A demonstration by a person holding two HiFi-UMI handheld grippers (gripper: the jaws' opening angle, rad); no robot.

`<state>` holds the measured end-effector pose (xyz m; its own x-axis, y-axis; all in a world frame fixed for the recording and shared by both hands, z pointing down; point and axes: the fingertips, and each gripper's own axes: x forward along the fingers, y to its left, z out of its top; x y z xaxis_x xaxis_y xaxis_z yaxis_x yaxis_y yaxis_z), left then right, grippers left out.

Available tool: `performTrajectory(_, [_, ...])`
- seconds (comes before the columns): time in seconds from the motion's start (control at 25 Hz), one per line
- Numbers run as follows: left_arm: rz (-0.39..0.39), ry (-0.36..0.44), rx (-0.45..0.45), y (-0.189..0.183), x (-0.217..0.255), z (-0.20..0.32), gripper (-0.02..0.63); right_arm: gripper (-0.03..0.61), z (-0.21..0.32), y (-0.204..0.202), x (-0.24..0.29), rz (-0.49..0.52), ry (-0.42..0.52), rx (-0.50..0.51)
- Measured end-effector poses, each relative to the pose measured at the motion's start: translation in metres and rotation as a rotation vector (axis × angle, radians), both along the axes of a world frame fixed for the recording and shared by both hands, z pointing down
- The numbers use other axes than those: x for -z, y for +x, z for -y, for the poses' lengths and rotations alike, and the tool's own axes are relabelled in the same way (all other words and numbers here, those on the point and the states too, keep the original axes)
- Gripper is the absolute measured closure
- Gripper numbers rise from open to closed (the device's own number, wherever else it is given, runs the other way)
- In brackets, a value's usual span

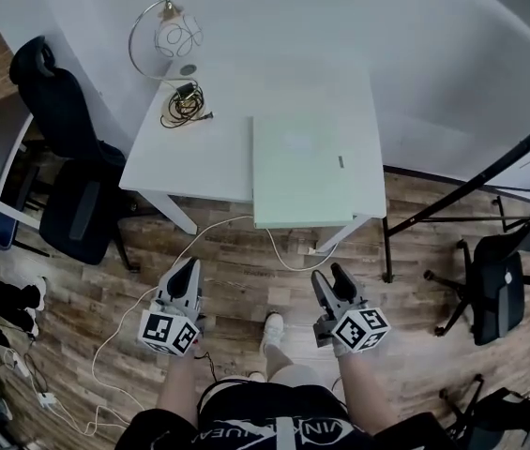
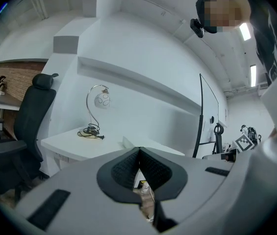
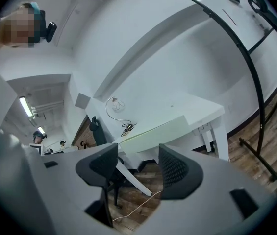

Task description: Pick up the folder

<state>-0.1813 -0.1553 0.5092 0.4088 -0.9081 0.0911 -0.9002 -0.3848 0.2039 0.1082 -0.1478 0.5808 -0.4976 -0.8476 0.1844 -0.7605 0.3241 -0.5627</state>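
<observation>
The folder (image 1: 302, 172), well apart at twelve o'clock, is being faced by the left hand-held gripper (image 1: 188, 270), jaws together, and the right hand-held gripper (image 1: 337, 276), jaws apart and empty.

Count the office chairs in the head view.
2: a black chair left of the table, a second chair at far right. A dark shape at bottom right may be a third.

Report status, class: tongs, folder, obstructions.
Left tongs shut, empty; right tongs open, empty. Folder flat on table, overhanging near edge, untouched. Nothing between tongs and folder.
</observation>
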Motion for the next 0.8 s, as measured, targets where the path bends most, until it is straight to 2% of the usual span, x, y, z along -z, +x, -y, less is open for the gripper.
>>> performTrajectory(0.2, [0.002,-0.008,0.000,0.011,-0.006,0.023,0.600,0.319,0.024,-0.001,-0.008,0.077,-0.042,-0.009])
performTrajectory(0.64, [0.007,-0.005,0.019,0.020,-0.016,0.058,0.600,0.276,0.071,-0.009,-0.038,0.352,-0.189,-0.059])
performTrajectory(0.8, [0.013,-0.019,0.024,0.021,-0.022,0.062,0.600,0.261,0.087,-0.018,-0.028,0.493,-0.171,-0.056])
